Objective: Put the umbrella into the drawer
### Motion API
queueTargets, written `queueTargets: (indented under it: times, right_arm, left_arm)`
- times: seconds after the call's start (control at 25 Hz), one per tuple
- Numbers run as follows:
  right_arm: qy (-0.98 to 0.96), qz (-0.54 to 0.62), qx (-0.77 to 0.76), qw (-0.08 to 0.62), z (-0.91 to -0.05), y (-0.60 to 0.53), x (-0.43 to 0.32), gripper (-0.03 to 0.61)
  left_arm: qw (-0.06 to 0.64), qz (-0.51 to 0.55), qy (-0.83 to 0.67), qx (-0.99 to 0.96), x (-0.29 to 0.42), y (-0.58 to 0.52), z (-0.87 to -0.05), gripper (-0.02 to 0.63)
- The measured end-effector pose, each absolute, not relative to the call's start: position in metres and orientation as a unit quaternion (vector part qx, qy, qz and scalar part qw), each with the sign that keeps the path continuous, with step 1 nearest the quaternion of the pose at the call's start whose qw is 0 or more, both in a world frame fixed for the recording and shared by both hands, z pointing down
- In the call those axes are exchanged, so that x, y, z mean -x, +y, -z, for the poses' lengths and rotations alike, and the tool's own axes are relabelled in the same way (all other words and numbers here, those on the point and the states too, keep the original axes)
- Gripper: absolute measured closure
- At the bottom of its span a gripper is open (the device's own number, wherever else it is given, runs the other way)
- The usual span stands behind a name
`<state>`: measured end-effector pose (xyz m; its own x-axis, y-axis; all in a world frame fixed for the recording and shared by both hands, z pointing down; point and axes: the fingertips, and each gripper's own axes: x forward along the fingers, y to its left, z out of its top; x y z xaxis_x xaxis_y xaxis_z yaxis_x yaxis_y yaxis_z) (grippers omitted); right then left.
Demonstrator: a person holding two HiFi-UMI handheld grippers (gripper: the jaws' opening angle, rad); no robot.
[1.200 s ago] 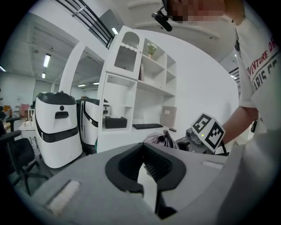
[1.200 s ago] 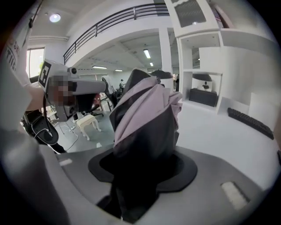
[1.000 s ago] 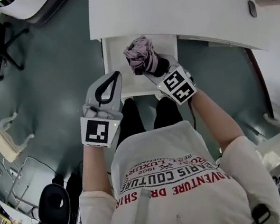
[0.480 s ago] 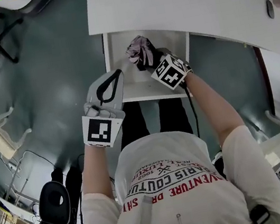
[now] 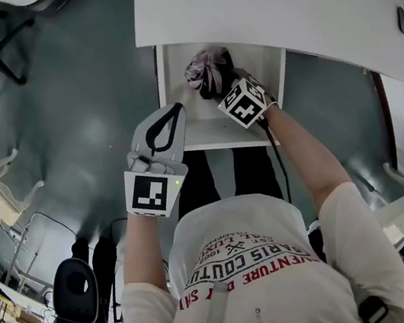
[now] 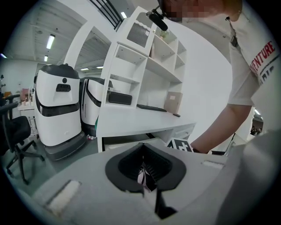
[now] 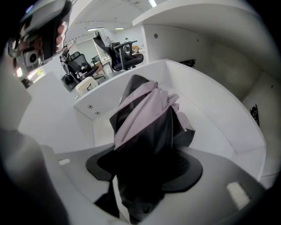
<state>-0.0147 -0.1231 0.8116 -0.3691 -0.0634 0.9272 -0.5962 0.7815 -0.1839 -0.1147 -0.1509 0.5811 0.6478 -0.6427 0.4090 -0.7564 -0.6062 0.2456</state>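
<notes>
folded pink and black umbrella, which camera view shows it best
The right gripper view: the folded pink and black umbrella fills the frame. The head view shows it small, its lower part behind the right gripper, whose jaws are opening round it. The left gripper view does not clearly show it.

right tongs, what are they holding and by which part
The folded umbrella, by its dark end, which sits between the right tongs; its pink canopy points into the drawer. The jaws are opening around it.
</notes>
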Motion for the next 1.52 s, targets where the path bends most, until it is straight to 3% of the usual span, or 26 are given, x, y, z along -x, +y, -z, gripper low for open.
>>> queueTargets:
  times: [0.2,0.64,0.72,0.84,1.0,1.24,1.52]
  right_arm:
    - [-0.798,-0.257,-0.241,0.489,-0.785,-0.129,0.016,0.291]
    - [-0.834,-0.205,-0.329,0.394,-0.668,-0.169,0.012,0.298]
    - [-0.842,-0.193,-0.349,0.363,-0.636,-0.171,0.009,0.353]
    - [-0.844,-0.176,-0.387,0.328,-0.587,-0.170,-0.002,0.516]
    - [-0.844,-0.171,-0.423,0.283,-0.535,-0.170,-0.009,0.578]
    - [-0.862,-0.113,-0.428,0.247,-0.464,-0.162,-0.003,0.578]
    - [-0.870,-0.072,-0.463,0.153,-0.372,-0.150,-0.012,0.578]
  left_arm:
    - [0.204,-0.136,-0.398,-0.884,0.120,-0.151,-0.572,0.607]
    - [0.175,-0.138,-0.412,-0.883,0.119,-0.152,-0.522,0.607]
    - [0.171,-0.135,-0.410,-0.886,0.118,-0.147,-0.508,0.607]
    - [0.159,-0.125,-0.400,-0.894,0.115,-0.142,-0.480,0.607]
    - [0.137,-0.111,-0.399,-0.900,0.120,-0.152,-0.442,0.607]
    - [0.106,-0.070,-0.391,-0.912,0.124,-0.156,-0.382,0.607]
    - [0.070,-0.054,-0.385,-0.919,0.125,-0.145,-0.326,0.607]
